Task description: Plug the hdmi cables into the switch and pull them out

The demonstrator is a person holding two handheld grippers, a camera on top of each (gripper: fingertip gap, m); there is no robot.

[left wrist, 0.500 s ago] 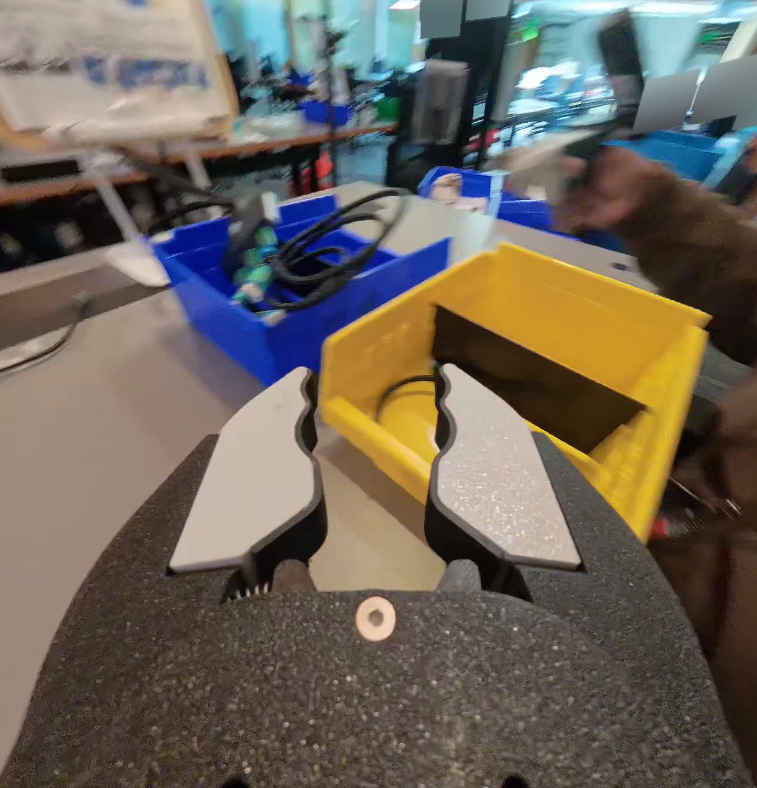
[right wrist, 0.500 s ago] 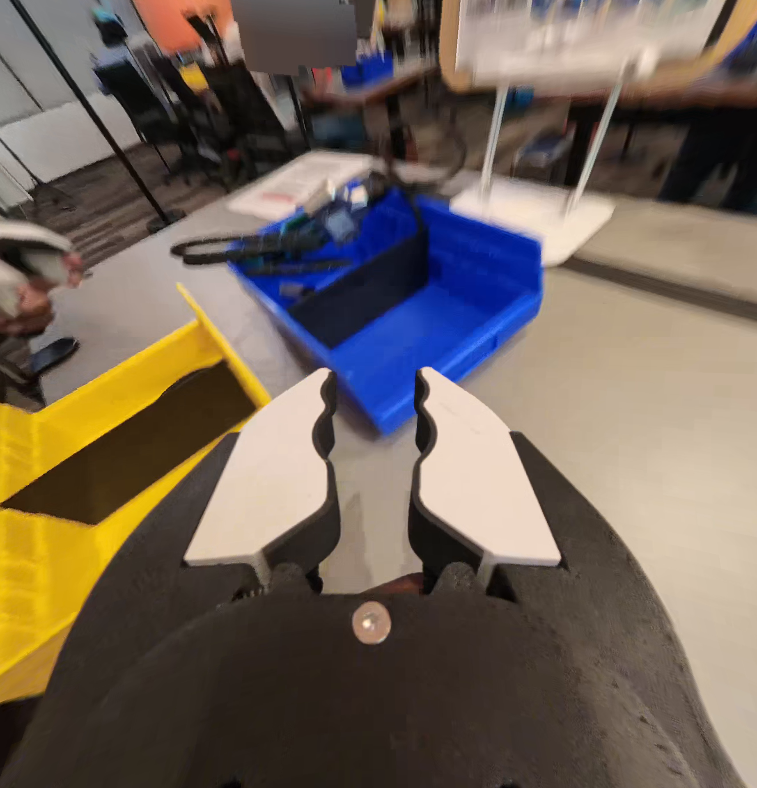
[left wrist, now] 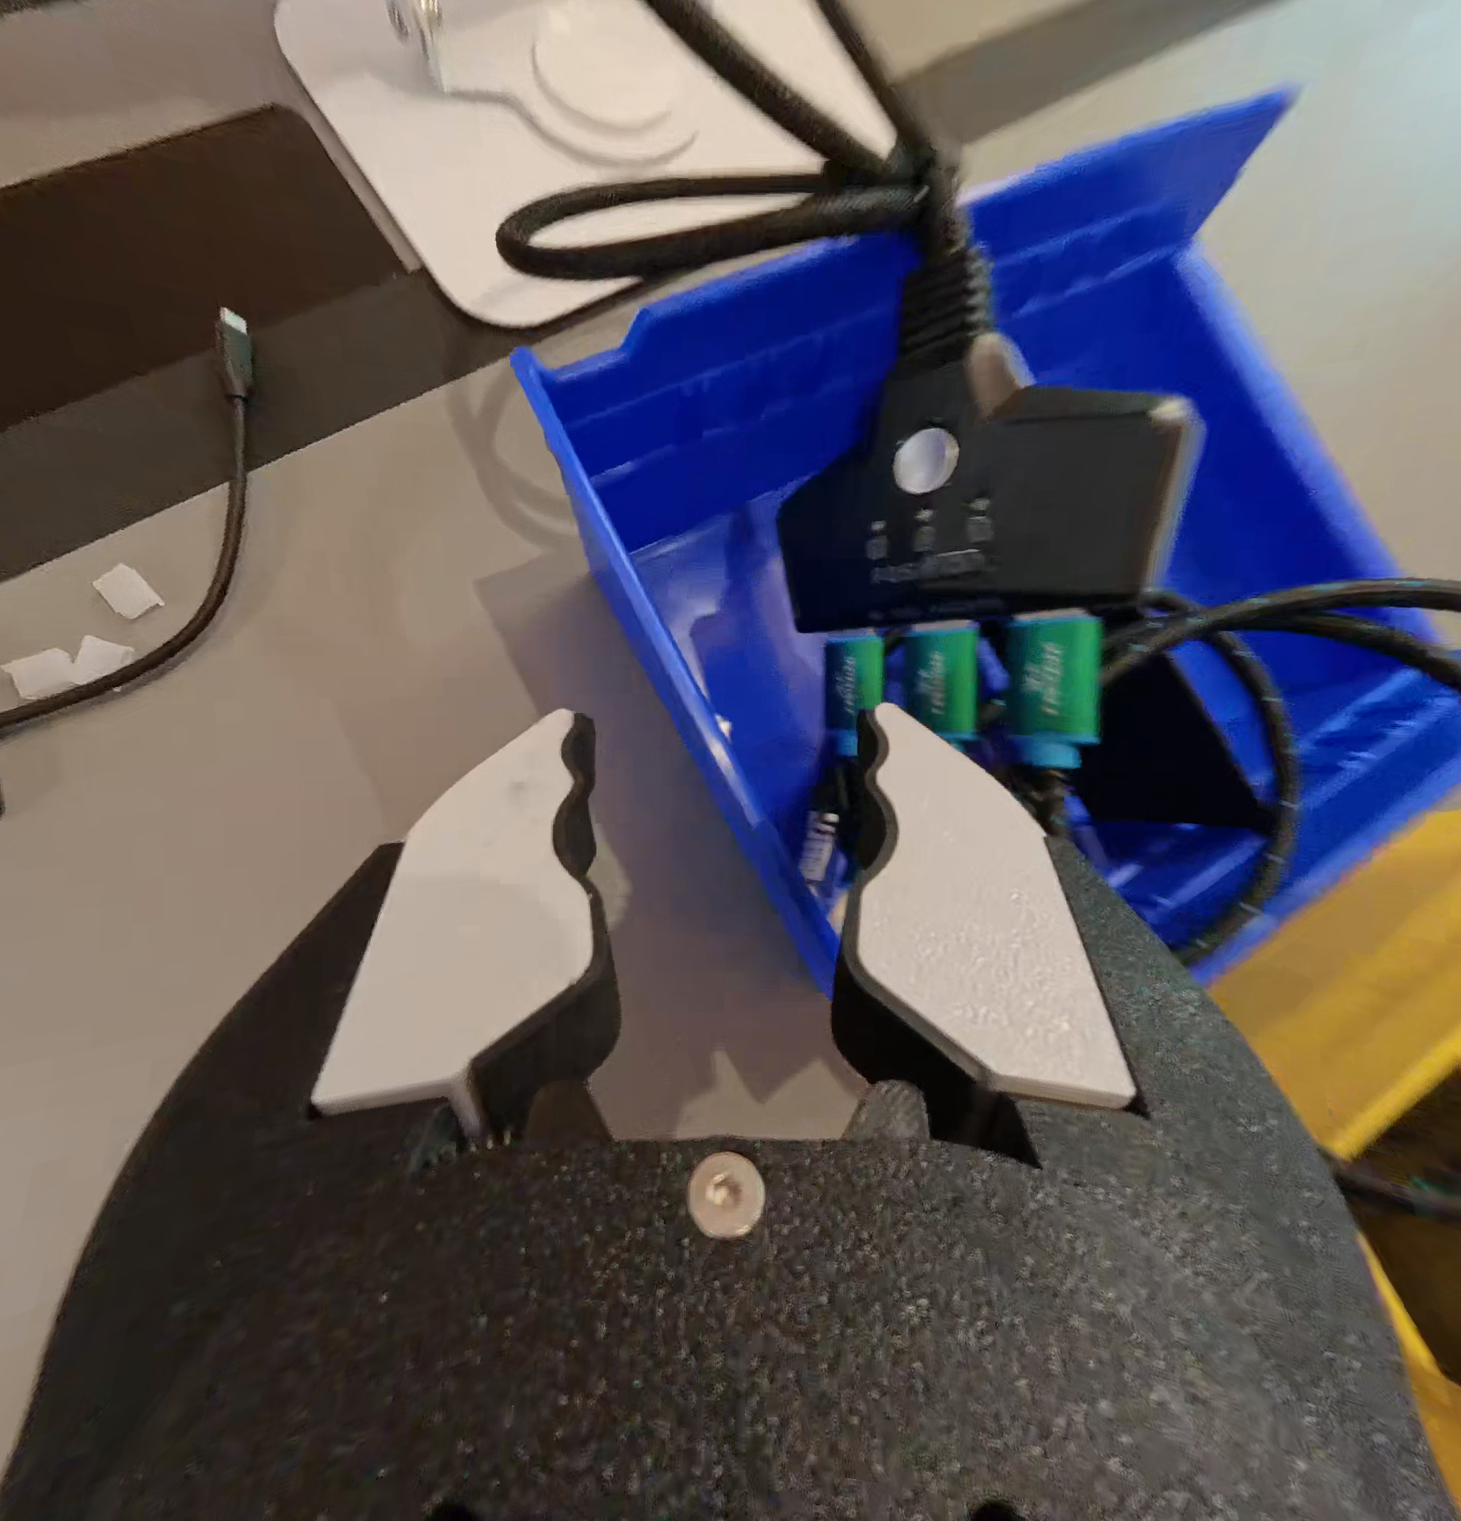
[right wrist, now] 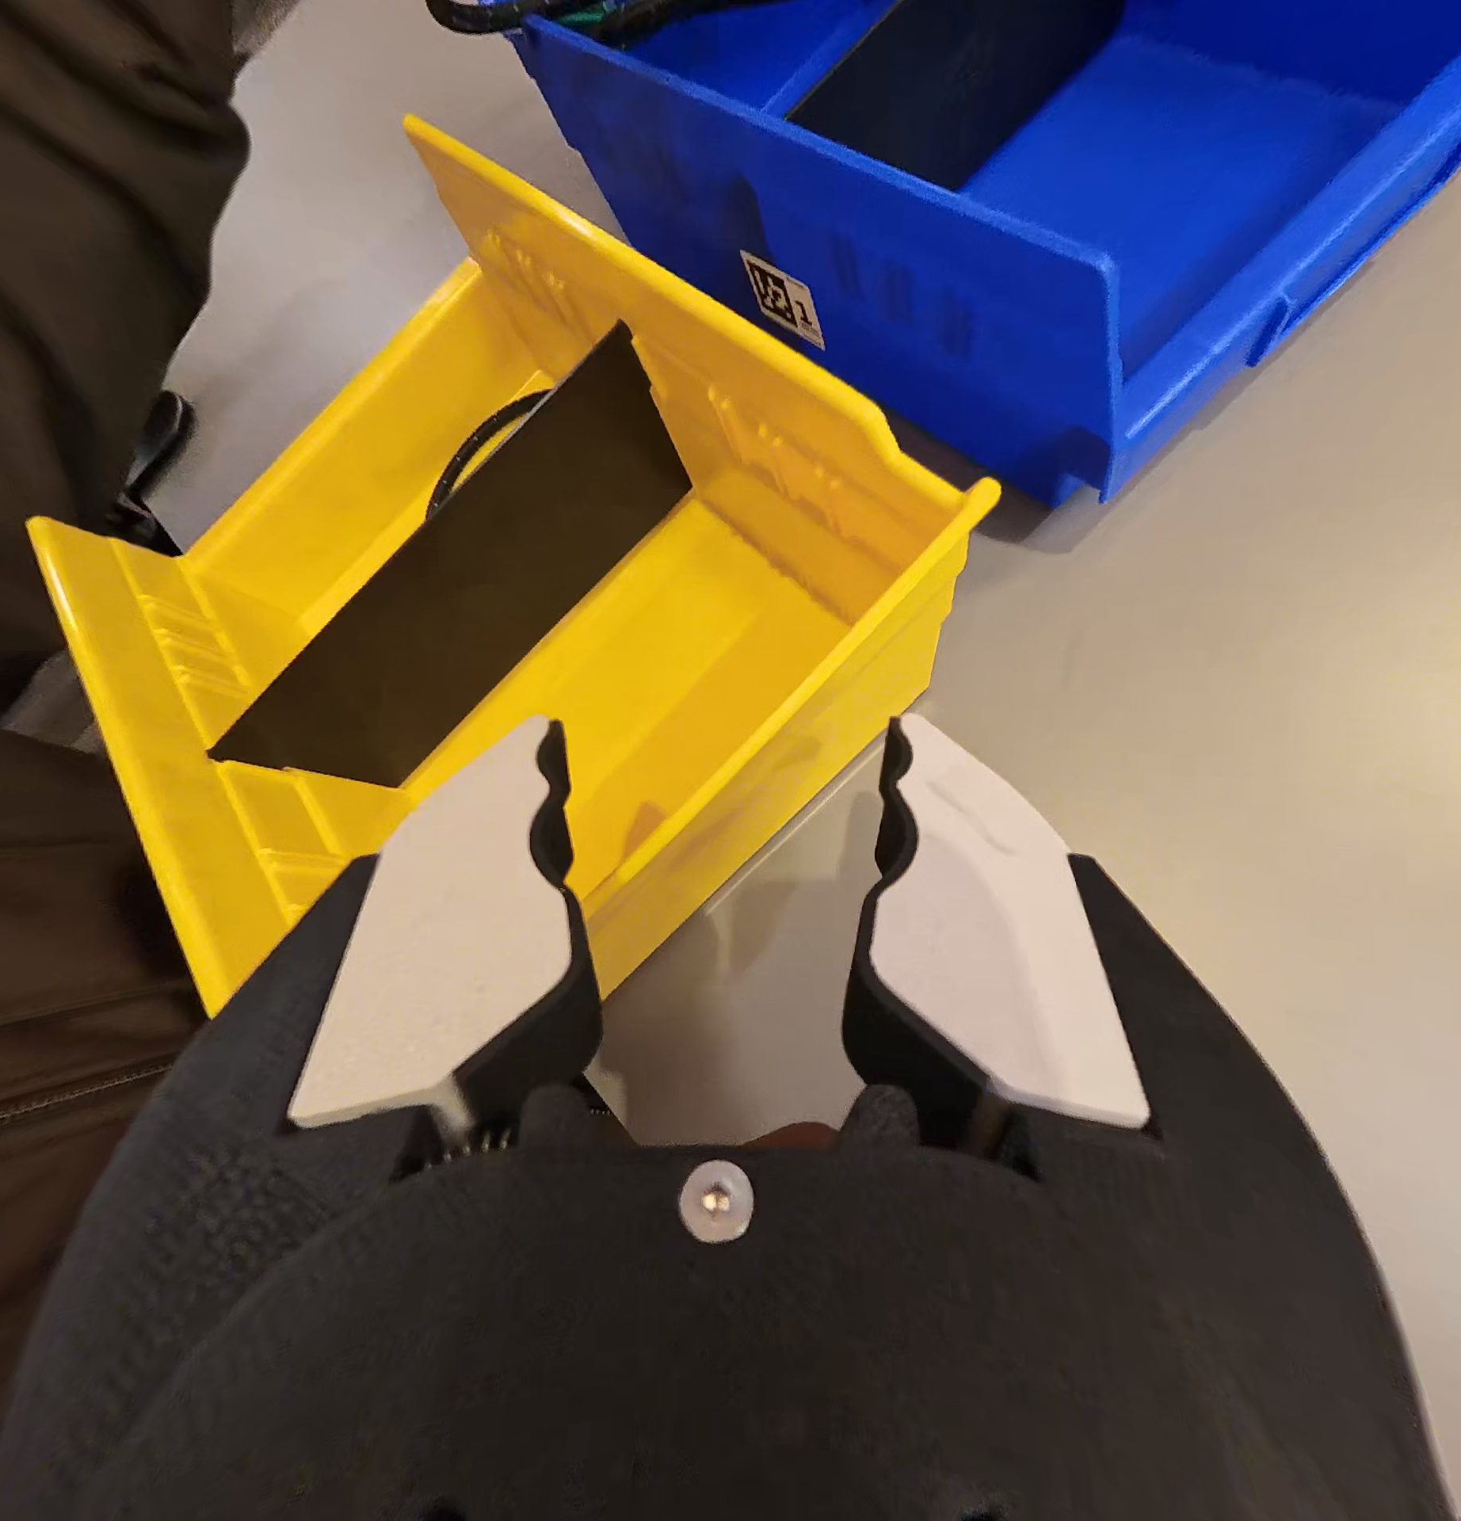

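Observation:
My left gripper (left wrist: 723, 724) is open and holds nothing. It hangs over the near left wall of a blue bin (left wrist: 793, 395). In the bin lies a black hub box (left wrist: 982, 510) with three green plugs (left wrist: 1048, 691) and black braided cables (left wrist: 711, 214). My right gripper (right wrist: 721, 732) is open and holds nothing. It hovers over the near right corner of a yellow bin (right wrist: 793, 527) with a black divider (right wrist: 464, 576). A black cable loop (right wrist: 480, 444) lies behind the divider. The blue bin also shows in the right wrist view (right wrist: 958, 329), next to the yellow one.
A loose black cable with a plug (left wrist: 225, 461) and white paper scraps (left wrist: 77, 650) lie on the grey table (left wrist: 299, 741). A white stand base (left wrist: 505, 165) sits beyond. A dark sleeve (right wrist: 77, 247) is left of the yellow bin. The yellow bin's corner (left wrist: 1369, 988) is at right. Across from one pair of fingers to the other is roughly 35 cm.
Both grippers have tilted down and moved closer to the bins. Both pairs of fingers have opened wider. The left one has swung from the yellow bin to the blue bin.

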